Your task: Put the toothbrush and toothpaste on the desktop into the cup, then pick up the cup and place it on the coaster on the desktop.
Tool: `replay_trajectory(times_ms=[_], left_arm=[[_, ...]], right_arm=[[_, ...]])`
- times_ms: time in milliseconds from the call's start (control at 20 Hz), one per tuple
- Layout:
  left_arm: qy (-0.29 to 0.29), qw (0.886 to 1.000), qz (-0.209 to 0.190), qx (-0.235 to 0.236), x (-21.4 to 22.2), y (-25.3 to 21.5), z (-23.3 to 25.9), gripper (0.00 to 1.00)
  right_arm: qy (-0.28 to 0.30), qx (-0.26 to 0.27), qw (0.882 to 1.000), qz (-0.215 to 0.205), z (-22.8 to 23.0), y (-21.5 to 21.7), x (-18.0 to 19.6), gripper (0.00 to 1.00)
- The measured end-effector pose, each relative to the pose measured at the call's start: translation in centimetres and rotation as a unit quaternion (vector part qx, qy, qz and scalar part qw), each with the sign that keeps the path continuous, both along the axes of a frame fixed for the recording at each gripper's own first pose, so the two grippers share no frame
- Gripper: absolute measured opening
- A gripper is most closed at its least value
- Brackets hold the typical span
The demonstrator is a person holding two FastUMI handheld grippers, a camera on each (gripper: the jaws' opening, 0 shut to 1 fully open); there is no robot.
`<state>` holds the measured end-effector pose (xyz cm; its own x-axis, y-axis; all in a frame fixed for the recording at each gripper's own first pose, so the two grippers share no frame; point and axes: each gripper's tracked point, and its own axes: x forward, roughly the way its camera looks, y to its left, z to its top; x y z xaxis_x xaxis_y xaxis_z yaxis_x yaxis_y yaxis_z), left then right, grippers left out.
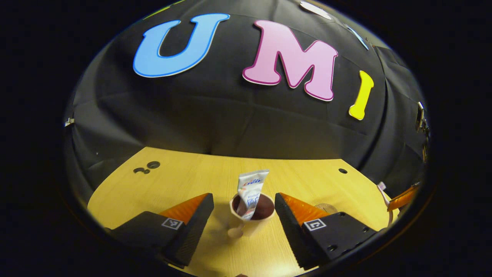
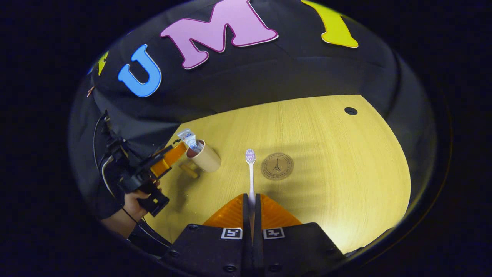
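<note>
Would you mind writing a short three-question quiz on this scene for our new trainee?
1. True or false: the toothpaste is already standing in the cup.
2. What does the right hand-held gripper hold?
A. toothbrush
B. coaster
C. cup
3. Fill in: the left hand-held gripper has its jaws ____ on either side of the cup.

Key
1. True; the tube sticks up out of the cup.
2. A; both fingers press on the handle, bristle end pointing away.
3. open; neither finger touches the cup.
</note>
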<state>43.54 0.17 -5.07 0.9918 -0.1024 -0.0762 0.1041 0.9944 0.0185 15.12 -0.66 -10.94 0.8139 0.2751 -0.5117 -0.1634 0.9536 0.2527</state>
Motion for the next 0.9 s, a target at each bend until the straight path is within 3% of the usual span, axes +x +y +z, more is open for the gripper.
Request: replay_trajectory(times_ms=[350, 550, 700, 900], left_arm=[[0.044, 0.998, 0.039, -0.016, -10.0, 2.0, -3.3, 0.98], [0.059, 0.997, 0.040, -0.035, -14.5, 1.0, -4.5, 0.98], [0.070, 0.996, 0.040, -0.032, -17.1, 0.8, -5.7, 0.98], [0.082, 0.993, 0.063, -0.062, -19.7, 2.4, -6.9, 0.98]], right_arm=[[-0.055, 0.031, 0.997, 0.033, 3.5, 5.6, 3.7, 0.05], [-0.092, 0.052, 0.993, 0.047, 5.8, 9.6, 6.2, 0.05], [-0.118, 0.064, 0.990, 0.041, 6.9, 12.0, 8.7, 0.05], [-0.141, 0.091, 0.985, 0.032, 7.7, 14.9, 12.1, 0.05]])
